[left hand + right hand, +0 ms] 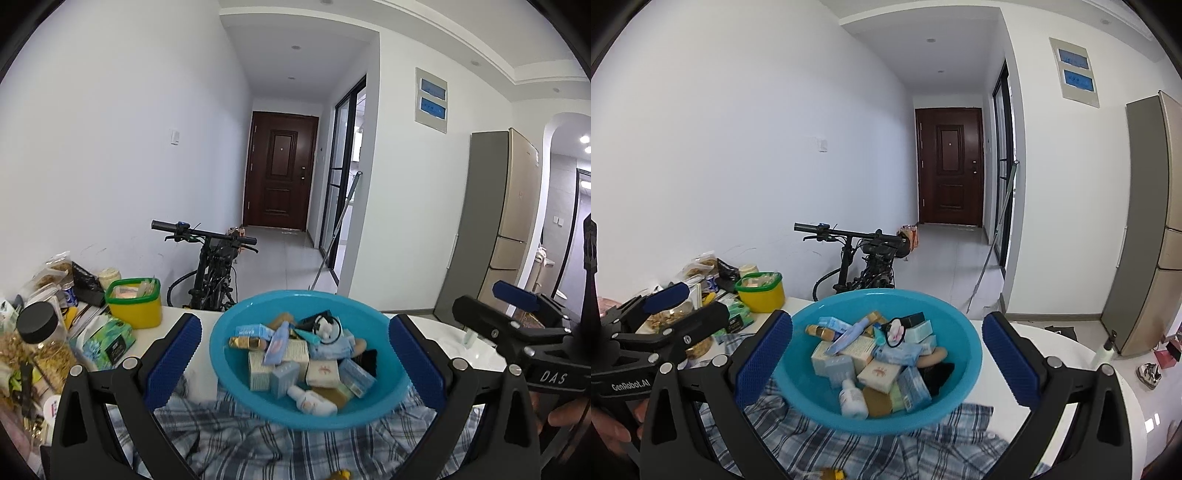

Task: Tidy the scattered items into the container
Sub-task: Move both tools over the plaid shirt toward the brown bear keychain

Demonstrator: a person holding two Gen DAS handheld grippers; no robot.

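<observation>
Blue plastic bowl (310, 354), heaped with small boxes (291, 363), sits on rumpled plaid cloth (258, 443) between both wide-open, empty tools, left tool (293, 362) and right tool (886, 363); one nudge could tip it.

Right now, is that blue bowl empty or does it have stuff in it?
Well filled. The blue bowl holds a heap of small boxes, sachets and a little white bottle, piled together.

Plastic, cloth and card on a glossy table

The blue basin (236, 354) looks like smooth, slightly glossy plastic, holding matt card boxes (293, 356) and a glossy white plastic bottle (851, 398). Under it lies soft woven plaid cloth (258, 443) on the shiny white table (1071, 354). Both the left gripper (293, 365) and right gripper (886, 363) have matt black plastic frames and ribbed blue pads (173, 360).
</observation>
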